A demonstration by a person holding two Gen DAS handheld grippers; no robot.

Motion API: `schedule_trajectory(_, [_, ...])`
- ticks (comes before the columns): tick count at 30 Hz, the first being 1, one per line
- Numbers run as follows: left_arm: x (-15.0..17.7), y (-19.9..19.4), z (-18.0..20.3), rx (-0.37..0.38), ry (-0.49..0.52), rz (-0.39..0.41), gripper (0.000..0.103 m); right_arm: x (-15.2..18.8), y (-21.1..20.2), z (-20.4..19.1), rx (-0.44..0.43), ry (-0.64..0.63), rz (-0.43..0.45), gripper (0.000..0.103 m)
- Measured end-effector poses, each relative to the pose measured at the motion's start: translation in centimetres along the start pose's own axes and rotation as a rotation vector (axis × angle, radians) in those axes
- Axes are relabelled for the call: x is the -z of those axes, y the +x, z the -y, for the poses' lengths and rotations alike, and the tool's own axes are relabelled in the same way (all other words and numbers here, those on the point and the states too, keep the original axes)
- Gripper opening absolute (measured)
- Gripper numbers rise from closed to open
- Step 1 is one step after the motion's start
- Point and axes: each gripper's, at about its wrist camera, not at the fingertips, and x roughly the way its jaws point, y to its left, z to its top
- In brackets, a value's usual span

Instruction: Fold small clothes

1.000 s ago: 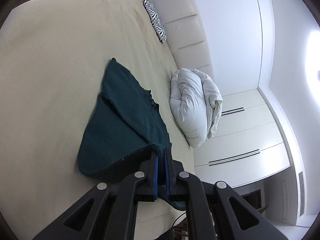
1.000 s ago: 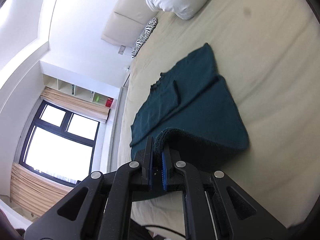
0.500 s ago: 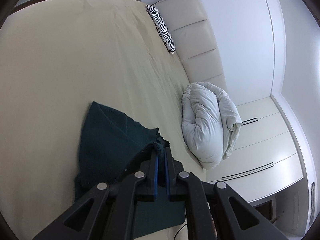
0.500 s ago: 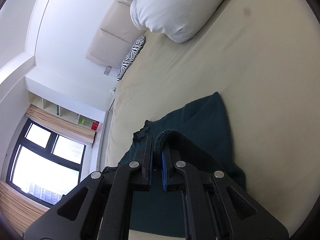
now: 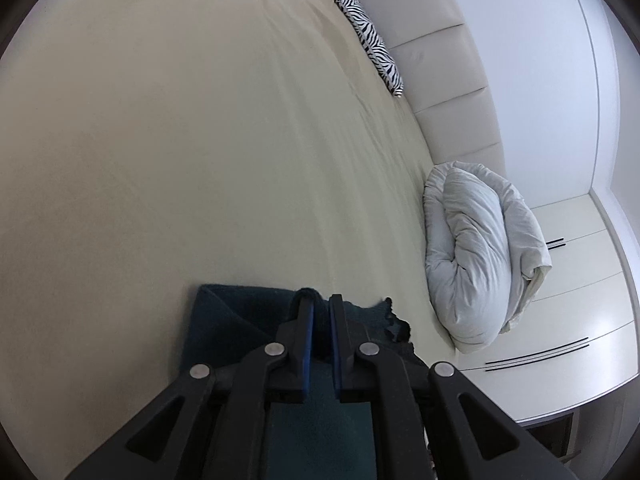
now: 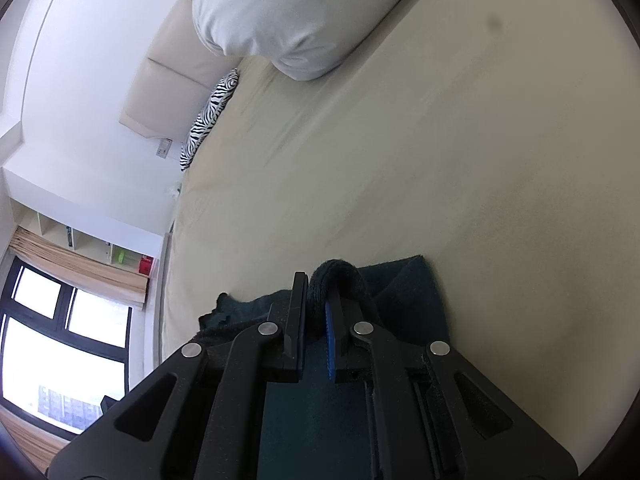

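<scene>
Both grippers, left gripper (image 5: 320,312) and right gripper (image 6: 318,300), each pinching a hem of the dark teal garment (image 5: 224,320), have carried it forward over itself on the bed (image 5: 200,140), so this fold looks nearly laid.

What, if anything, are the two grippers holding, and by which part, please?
Both the left gripper and right gripper pinch the dark green garment by its bunched edge.

Both wrist cameras look down along their fingers, close over the bed (image 5: 168,168), sharing its headboard (image 6: 168,80).
</scene>
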Motion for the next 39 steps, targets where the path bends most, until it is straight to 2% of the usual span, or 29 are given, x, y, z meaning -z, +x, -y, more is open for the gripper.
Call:
schedule_trajectory(2, [0.0,0.1,-0.6,-0.001,-0.015,-0.001,0.015,-0.2,0.9,0.8,0.028,0.019,0.008,0.010])
schedule_trajectory(3, [0.1,-0.1,-0.7,0.007,-0.017,0.002,0.022,-0.2,1.4,1.2,0.037,0.035,0.003,0.017])
schedule_trajectory(4, [0.2,-0.6,-0.9,0.010,-0.016,0.009,0.029,-0.3,1.7,1.5,0.038,0.055,-0.003,0.020])
schedule_trajectory(7, [0.9,-2.2,-0.9,0.042,-0.019,0.024,0.035,-0.3,1.2,1.4,0.036,0.032,0.034,0.034])
schedule_trajectory(8, [1.1,-2.8,-1.0,0.048,-0.020,0.030,0.035,-0.3,0.8,1.3,0.053,0.018,0.048,0.044])
schedule_trajectory(13, [2.6,-5.0,0.6,0.028,0.049,0.078,0.038,-0.2,-1.7,0.6,0.084,-0.031,0.092,0.045])
schedule_trajectory(16, [4.2,-5.1,2.3,0.010,0.114,0.075,0.040,0.8,-2.4,-0.7,0.068,-0.077,0.079,0.045])
schedule_trajectory(19, [6.9,-3.7,4.6,-0.031,0.229,0.050,0.041,2.3,-2.3,-3.0,0.042,-0.139,0.032,0.045])
schedule_trajectory(22, [8.6,-2.2,5.9,-0.086,0.319,0.042,0.041,4.7,-0.3,-5.5,0.013,-0.219,-0.052,0.045])
schedule_trajectory(25, [9.2,-0.4,6.3,-0.194,0.409,0.075,0.041,7.0,1.7,-7.7,-0.016,-0.313,-0.115,0.045])
schedule_trajectory(28, [8.4,0.4,5.1,-0.289,0.428,0.116,0.041,8.4,3.7,-8.8,-0.001,-0.371,-0.154,0.045])
schedule_trajectory(30, [7.6,0.6,3.5,-0.296,0.404,0.120,0.035,8.0,4.4,-7.9,0.033,-0.348,-0.125,0.044])
schedule_trajectory(32, [7.3,0.7,2.4,-0.288,0.423,0.127,0.027,6.0,4.6,-5.7,0.010,-0.239,-0.068,0.039])
schedule_trajectory(35, [6.8,0.4,1.2,-0.246,0.390,0.148,0.015,3.2,3.9,-1.8,-0.033,-0.074,0.031,0.023])
schedule_trajectory(36, [6.6,0.3,0.9,-0.240,0.367,0.153,0.008,2.6,3.6,-0.8,-0.020,-0.059,0.059,0.009])
schedule_trajectory(38, [6.0,0.0,-0.2,-0.195,0.299,0.151,0.005,1.9,3.0,1.0,0.014,-0.031,0.100,0.008])
schedule_trajectory(39, [5.9,-0.3,-0.6,-0.175,0.275,0.148,0.005,1.7,2.6,2.0,-0.014,0.008,0.116,0.008])
